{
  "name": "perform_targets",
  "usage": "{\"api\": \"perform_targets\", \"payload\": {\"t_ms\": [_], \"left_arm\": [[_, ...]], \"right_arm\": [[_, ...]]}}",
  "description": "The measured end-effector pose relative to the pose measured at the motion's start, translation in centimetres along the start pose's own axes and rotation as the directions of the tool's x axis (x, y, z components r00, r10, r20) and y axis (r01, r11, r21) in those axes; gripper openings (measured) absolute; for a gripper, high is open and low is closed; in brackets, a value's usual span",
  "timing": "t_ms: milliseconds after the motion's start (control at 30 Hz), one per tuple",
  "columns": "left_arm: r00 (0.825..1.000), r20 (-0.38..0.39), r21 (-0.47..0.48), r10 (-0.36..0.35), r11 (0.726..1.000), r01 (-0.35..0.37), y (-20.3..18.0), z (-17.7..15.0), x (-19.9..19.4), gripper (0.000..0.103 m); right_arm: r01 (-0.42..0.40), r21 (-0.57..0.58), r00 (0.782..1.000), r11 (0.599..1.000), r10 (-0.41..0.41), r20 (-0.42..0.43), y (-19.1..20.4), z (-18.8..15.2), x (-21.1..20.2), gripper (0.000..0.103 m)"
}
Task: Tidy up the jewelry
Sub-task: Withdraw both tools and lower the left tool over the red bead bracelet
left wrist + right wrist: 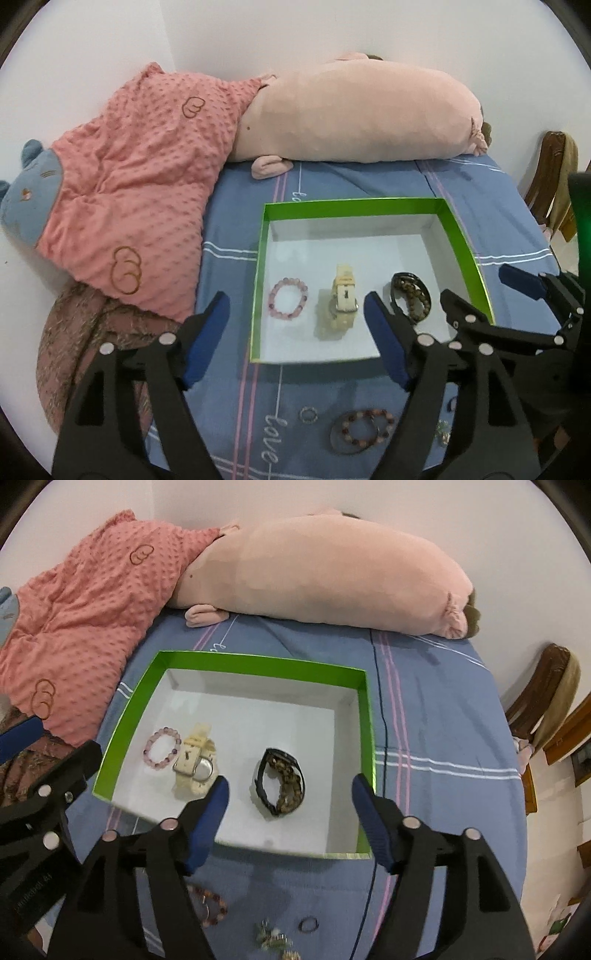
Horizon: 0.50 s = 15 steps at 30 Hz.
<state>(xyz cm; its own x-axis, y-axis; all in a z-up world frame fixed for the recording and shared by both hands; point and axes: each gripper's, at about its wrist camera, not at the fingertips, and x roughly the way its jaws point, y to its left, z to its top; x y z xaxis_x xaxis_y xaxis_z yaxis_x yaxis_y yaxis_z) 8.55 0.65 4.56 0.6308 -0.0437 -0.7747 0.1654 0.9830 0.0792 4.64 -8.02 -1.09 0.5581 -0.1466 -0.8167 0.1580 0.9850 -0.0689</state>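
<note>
A green-rimmed white box (260, 266) (365, 716) lies on the blue bedsheet. In it lie a pink bead bracelet (288, 298) (162, 748), a cream watch (341, 300) (195, 762) and a black band with a brown bead bracelet (410, 296) (282, 781). On the sheet near me lie a brown bead bracelet on a dark ring (364, 428) (210, 904), a small ring (308, 413) (308, 924) and small trinkets (273, 939). My left gripper (295, 332) is open and empty over the box's near edge. My right gripper (290, 812) is open and empty above the box's near right part; it also shows in the left wrist view (491, 295).
A pink dotted blanket (140, 177) (85, 602) and a long pink plush pillow (354, 110) (317, 572) lie along the wall behind the box. A brown patterned cloth (81, 332) lies at the left. A wooden chair (546, 694) stands past the bed's right edge.
</note>
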Motion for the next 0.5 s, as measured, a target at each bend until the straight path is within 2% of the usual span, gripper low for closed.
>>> {"api": "perform_targets", "payload": {"t_ms": [133,400,500], "left_arm": [[1.000,-0.011,0.005,-0.012,1.000,0.012,-0.3,-1.8,-1.0,0.080],[0.996,-0.080,0.048,-0.029,0.998,0.033,-1.8,-6.3,-0.7,0.080],[0.992,-0.121,0.045,-0.019,0.999,0.025,-1.3,-7.9,0.3,0.080]], "right_arm": [[-0.018,-0.001,1.000,1.000,0.018,-0.025,0.0,-2.6,-0.8,0.075],[-0.030,-0.034,0.993,0.999,0.026,-0.119,1.7,-8.4,0.0,0.075],[-0.071,-0.028,0.983,0.997,0.065,-0.174,1.7,-10.2,0.8,0.075]]}}
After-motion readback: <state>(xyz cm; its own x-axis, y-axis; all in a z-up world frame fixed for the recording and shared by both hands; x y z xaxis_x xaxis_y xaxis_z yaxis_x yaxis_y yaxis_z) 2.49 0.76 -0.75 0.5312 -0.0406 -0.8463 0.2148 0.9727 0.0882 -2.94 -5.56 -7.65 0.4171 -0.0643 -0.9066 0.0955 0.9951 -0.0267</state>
